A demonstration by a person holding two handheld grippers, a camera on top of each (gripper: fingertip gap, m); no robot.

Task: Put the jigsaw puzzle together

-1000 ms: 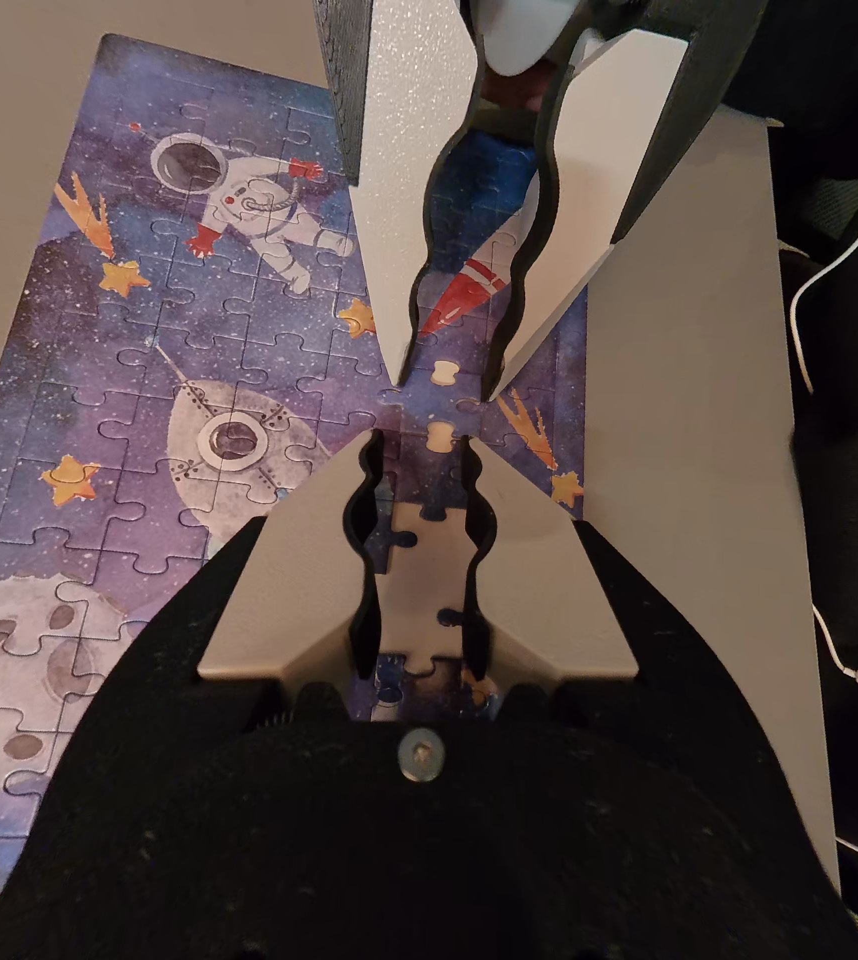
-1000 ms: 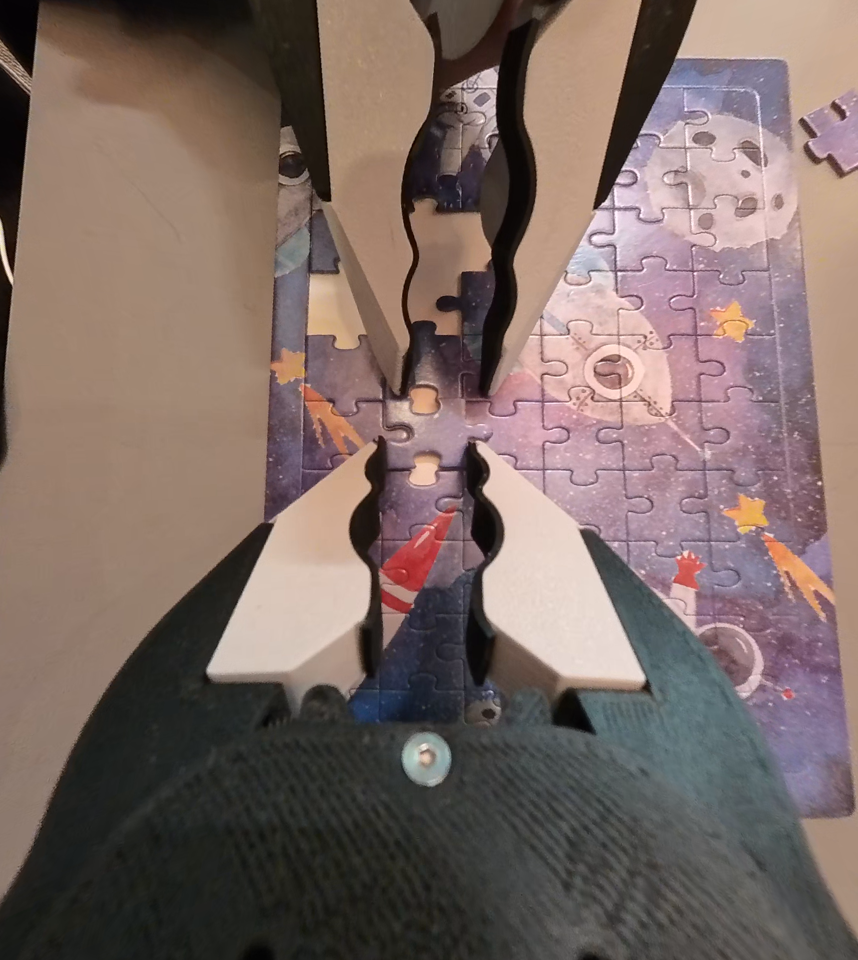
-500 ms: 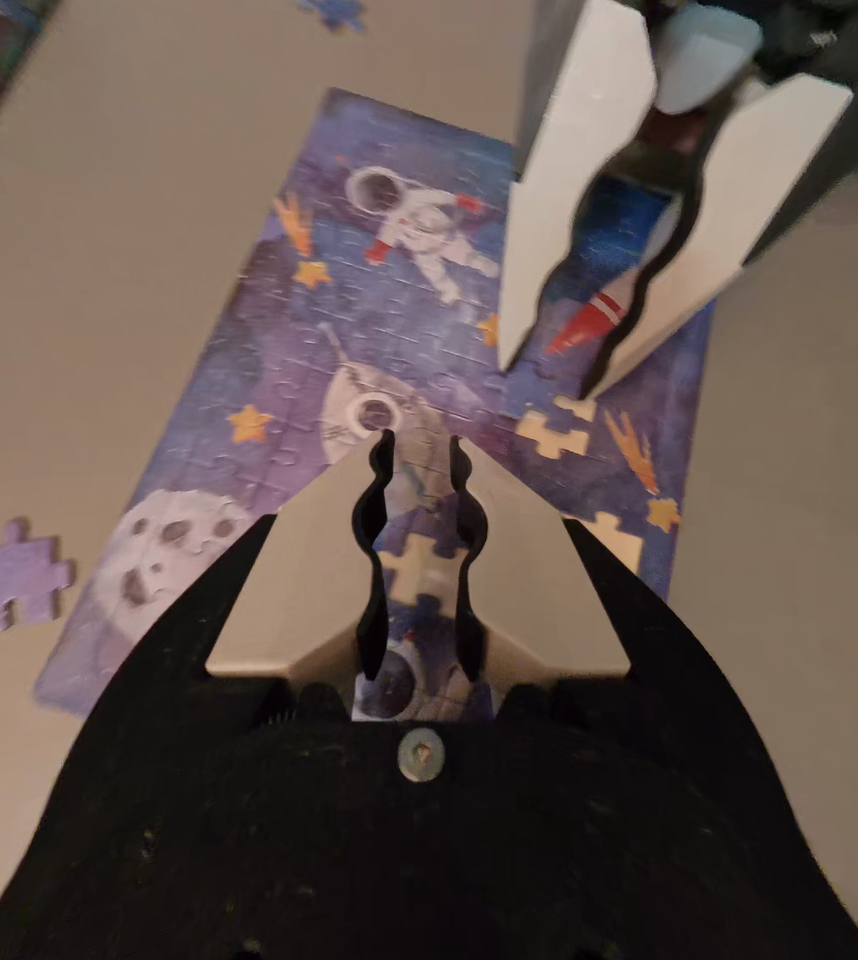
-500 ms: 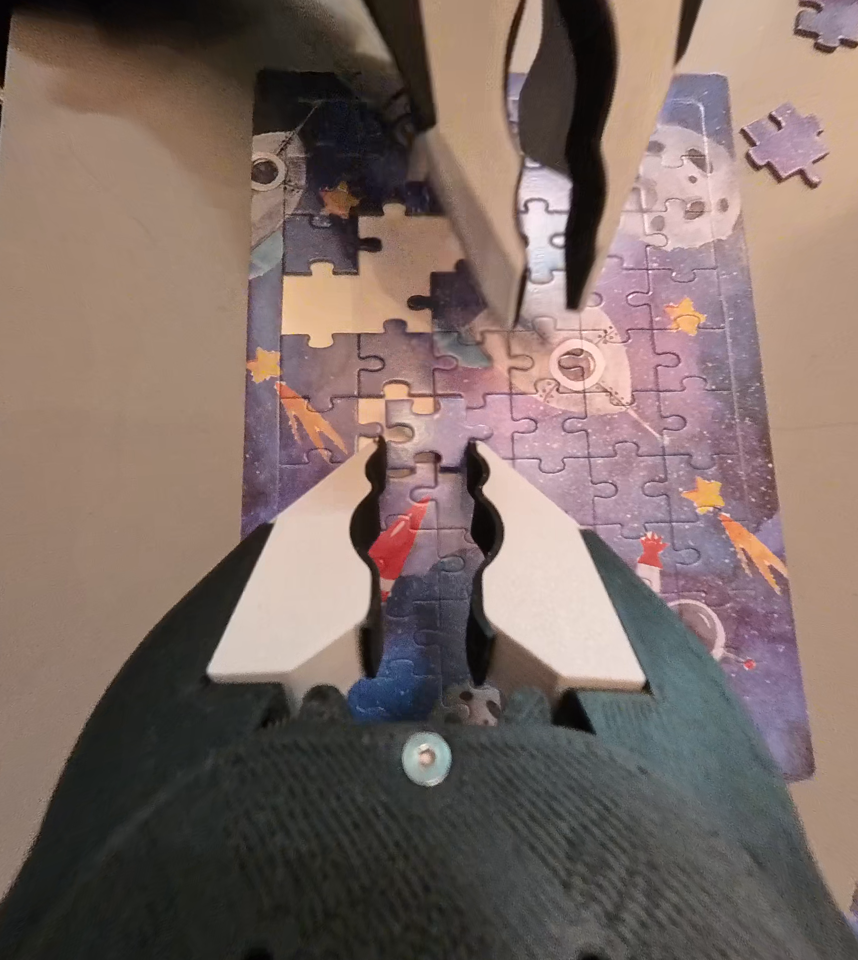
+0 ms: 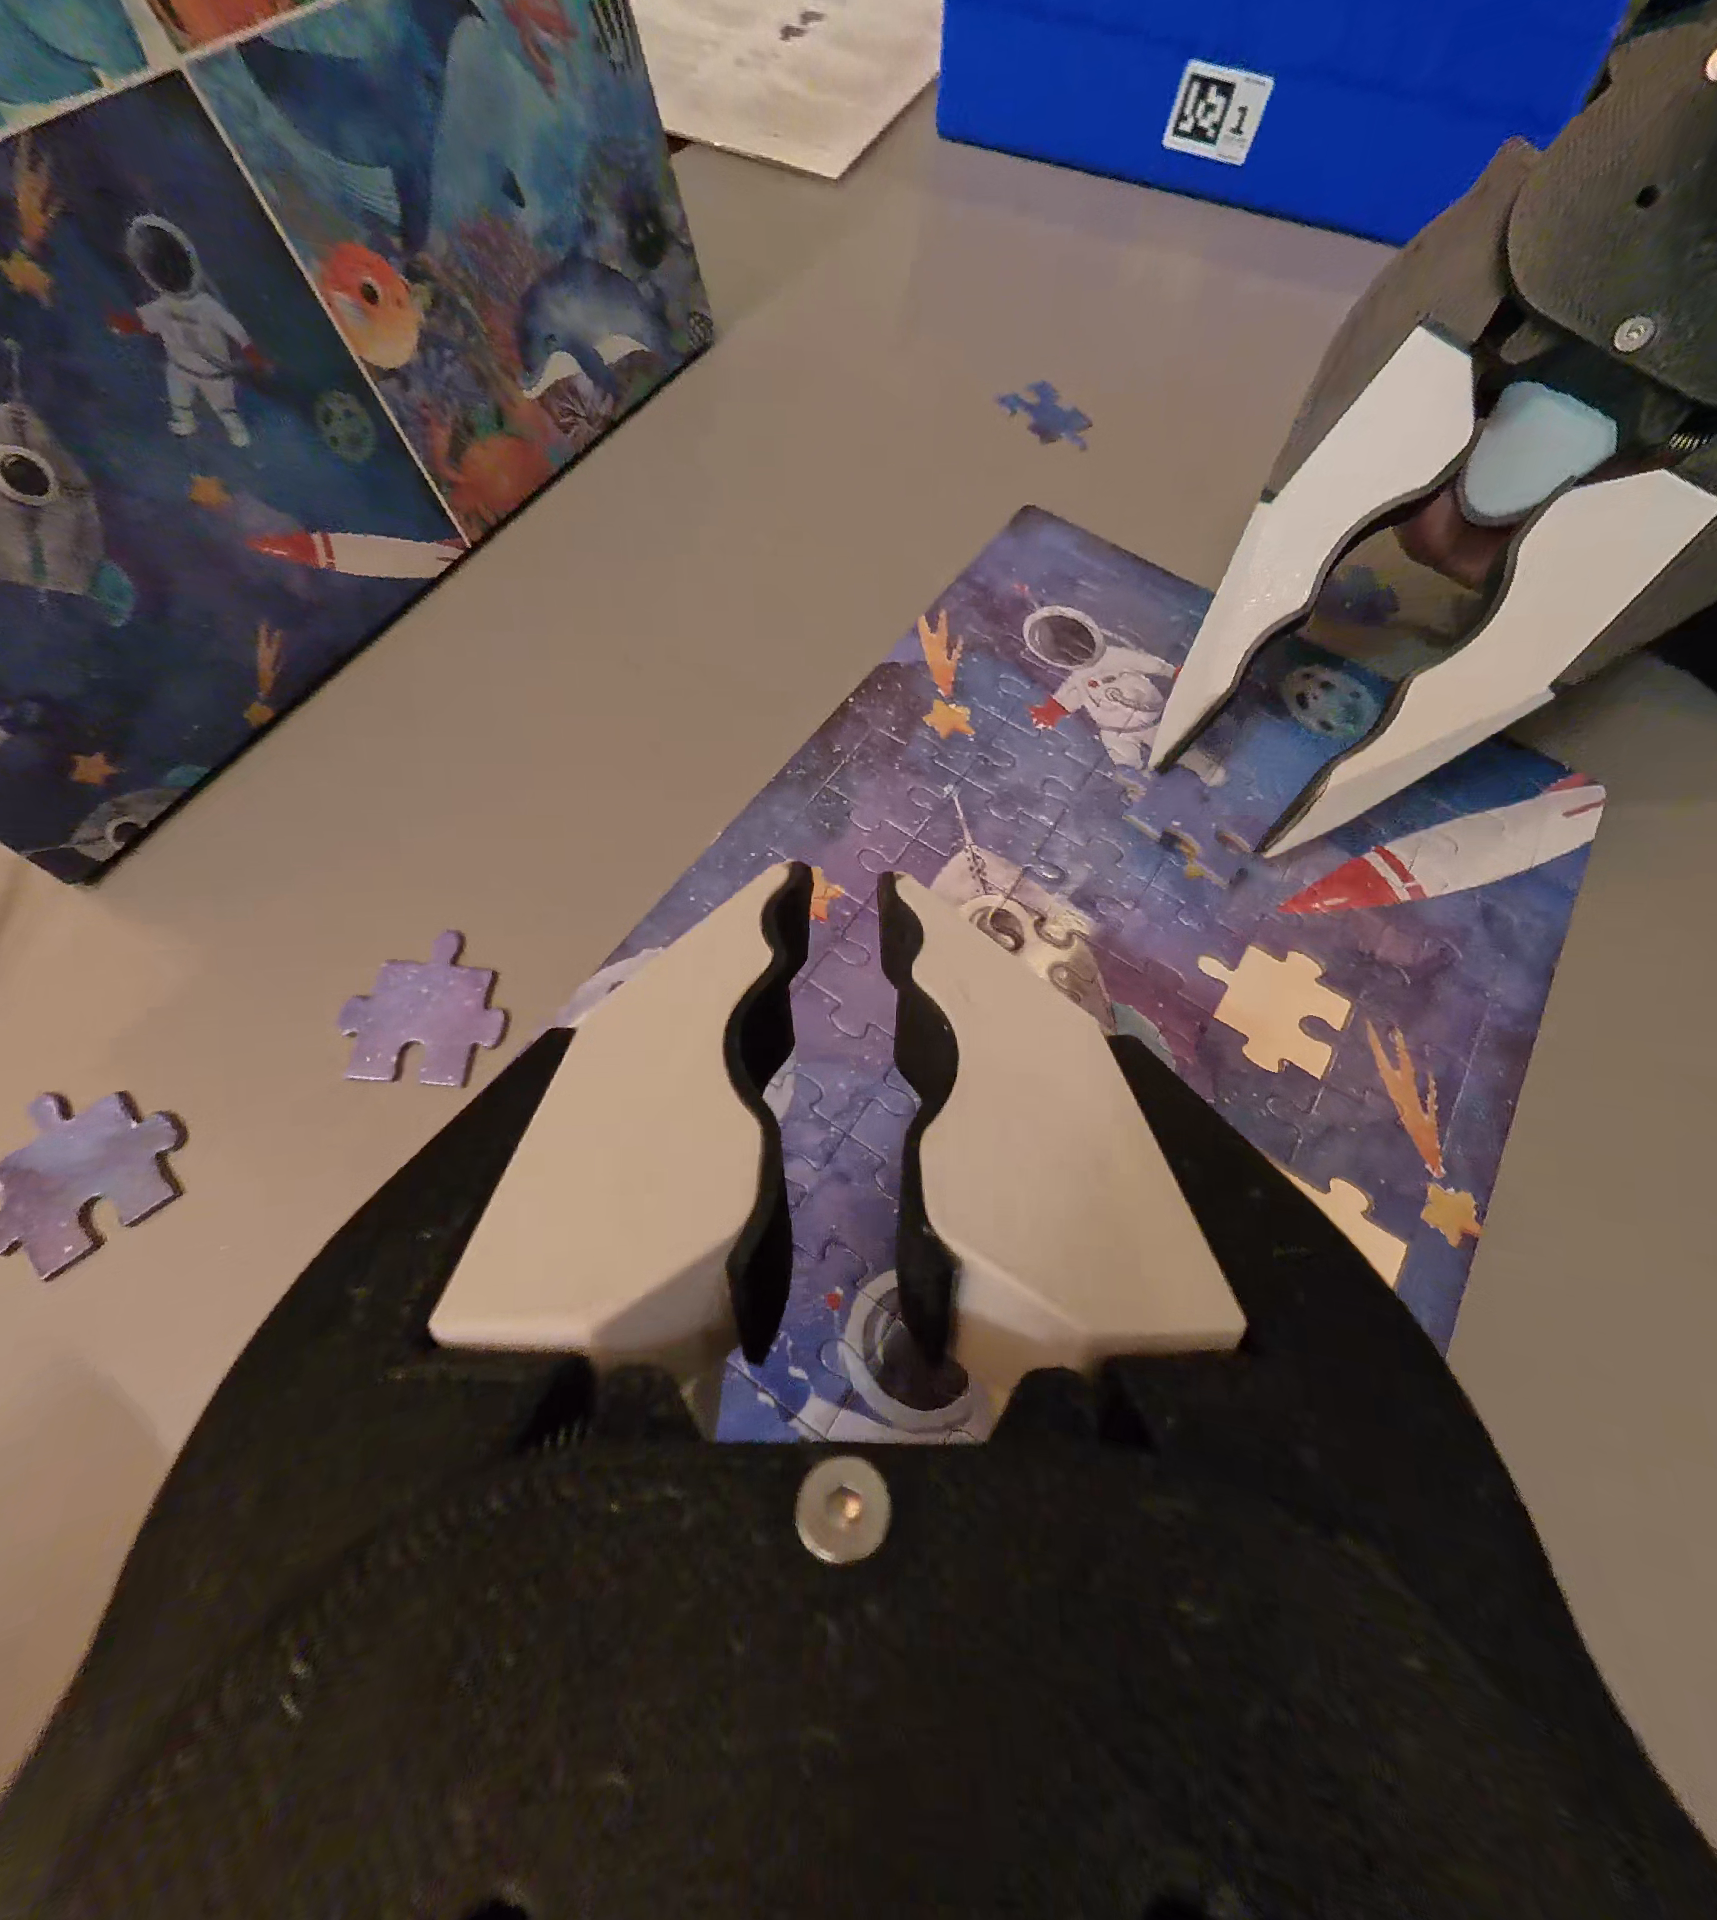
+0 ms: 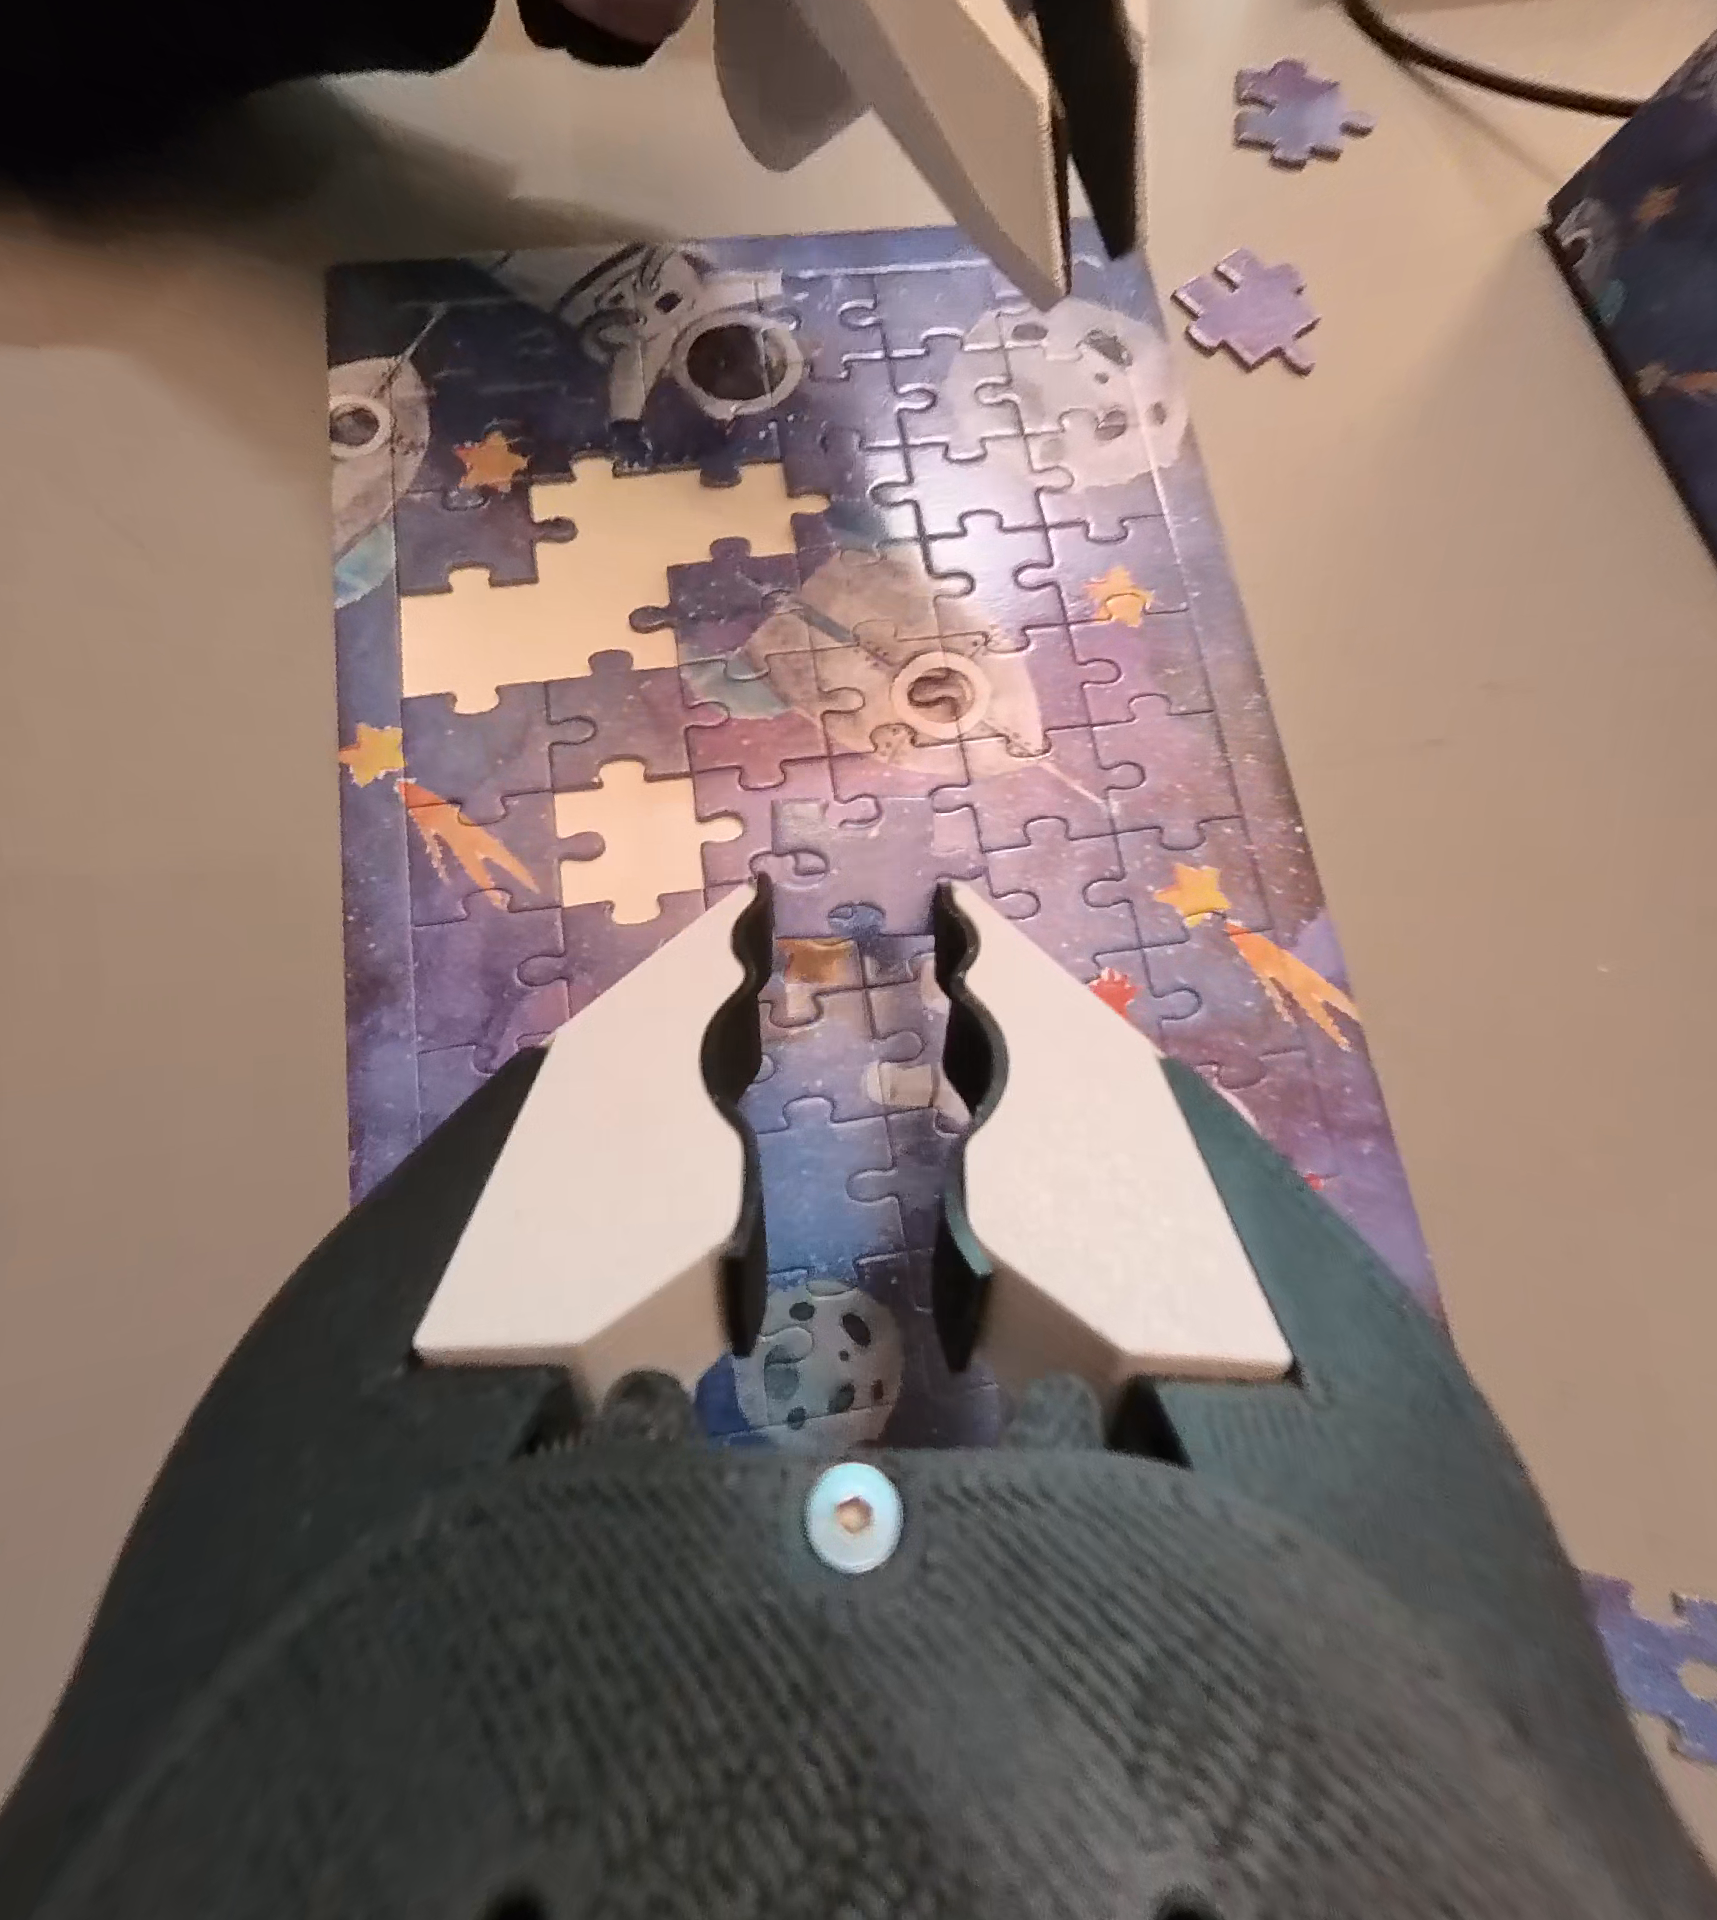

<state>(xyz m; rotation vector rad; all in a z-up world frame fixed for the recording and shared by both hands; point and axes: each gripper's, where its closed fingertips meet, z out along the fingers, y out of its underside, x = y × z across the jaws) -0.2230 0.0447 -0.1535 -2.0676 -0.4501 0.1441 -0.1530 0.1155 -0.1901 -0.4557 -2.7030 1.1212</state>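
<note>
1. Jigsaw puzzle lies flat on our grey counter, with bare gaps among its pieces.
2. Our right gripper rests its parted fingers on a loose piece lying on the puzzle, straddling it.
3. Our left gripper hovers above, fingers slightly apart, empty.
4. Two spare pieces lie beside the picture box.

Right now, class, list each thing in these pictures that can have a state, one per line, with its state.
Puzzle: mostly assembled, flat on the table, bare gaps left.
Loose pieces: lying on the table beside the puzzle, unplaced.
Left tool: open, empty, above the puzzle.
Right tool: open, tips by a raised piece.
Puzzle box: standing on the table.
</note>
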